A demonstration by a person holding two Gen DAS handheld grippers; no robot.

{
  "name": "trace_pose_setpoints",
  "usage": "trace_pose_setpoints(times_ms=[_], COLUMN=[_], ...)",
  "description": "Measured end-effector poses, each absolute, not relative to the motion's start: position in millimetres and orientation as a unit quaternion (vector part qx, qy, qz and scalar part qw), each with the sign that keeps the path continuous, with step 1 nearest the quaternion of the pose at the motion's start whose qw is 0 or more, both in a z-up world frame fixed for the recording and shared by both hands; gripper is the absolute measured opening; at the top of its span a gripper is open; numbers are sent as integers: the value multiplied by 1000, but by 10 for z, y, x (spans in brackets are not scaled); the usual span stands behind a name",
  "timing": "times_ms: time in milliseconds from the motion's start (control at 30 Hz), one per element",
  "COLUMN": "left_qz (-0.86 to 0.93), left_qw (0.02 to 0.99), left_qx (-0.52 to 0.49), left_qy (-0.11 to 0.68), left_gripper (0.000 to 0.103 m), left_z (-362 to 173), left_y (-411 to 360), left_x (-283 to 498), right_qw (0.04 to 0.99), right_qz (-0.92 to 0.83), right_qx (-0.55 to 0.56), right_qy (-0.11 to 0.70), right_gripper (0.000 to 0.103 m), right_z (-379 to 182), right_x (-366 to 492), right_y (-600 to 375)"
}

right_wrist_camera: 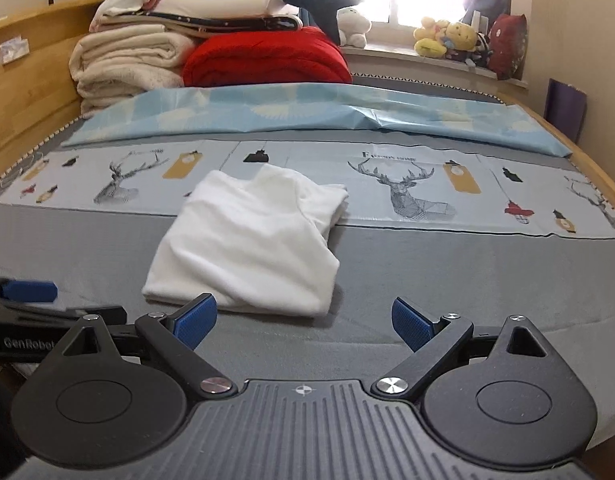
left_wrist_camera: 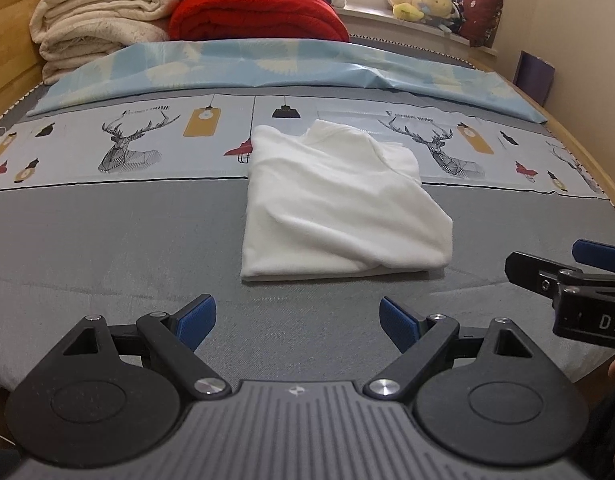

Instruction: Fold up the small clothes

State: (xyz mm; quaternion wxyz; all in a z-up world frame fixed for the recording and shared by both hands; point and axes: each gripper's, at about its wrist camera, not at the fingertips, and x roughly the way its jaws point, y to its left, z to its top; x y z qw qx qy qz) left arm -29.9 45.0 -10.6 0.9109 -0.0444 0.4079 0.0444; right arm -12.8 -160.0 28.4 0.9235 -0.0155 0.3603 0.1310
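Note:
A small white garment [left_wrist_camera: 339, 204] lies folded into a rough rectangle on the grey bed cover [left_wrist_camera: 107, 240], its far edge over the deer-print strip. It also shows in the right wrist view [right_wrist_camera: 247, 244]. My left gripper [left_wrist_camera: 297, 322] is open and empty, just short of the garment's near edge. My right gripper [right_wrist_camera: 303, 322] is open and empty, its left blue pad [right_wrist_camera: 195, 320] close to the garment's near edge. The right gripper shows at the right edge of the left wrist view [left_wrist_camera: 567, 272]. The left gripper shows at the left edge of the right wrist view [right_wrist_camera: 27, 300].
Folded cream blankets [left_wrist_camera: 99, 28] and a red quilt [left_wrist_camera: 259, 14] are stacked at the head of the bed. A light blue patterned sheet [left_wrist_camera: 287, 66] lies across the bed. Plush toys [left_wrist_camera: 423, 4] sit on the windowsill. A wooden bed frame [left_wrist_camera: 7, 40] runs along the left.

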Motion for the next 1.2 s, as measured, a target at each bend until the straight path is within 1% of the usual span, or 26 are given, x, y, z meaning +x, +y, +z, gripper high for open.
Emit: trace_pose_setpoints(times_ms=[567, 1200], left_qz=[43, 37], left_qw=[910, 912], left_qx=[-39, -37], left_qy=[411, 408], left_gripper=[92, 92], left_z=[-145, -151], left_y=[419, 403], left_x=[-253, -244], right_qw=[915, 913], right_qz=[139, 144], right_qx=[-10, -15], right_qy=[378, 381], right_gripper=[95, 95], right_z=[204, 181], right_x=[-63, -58], right_y=[-1565, -1543])
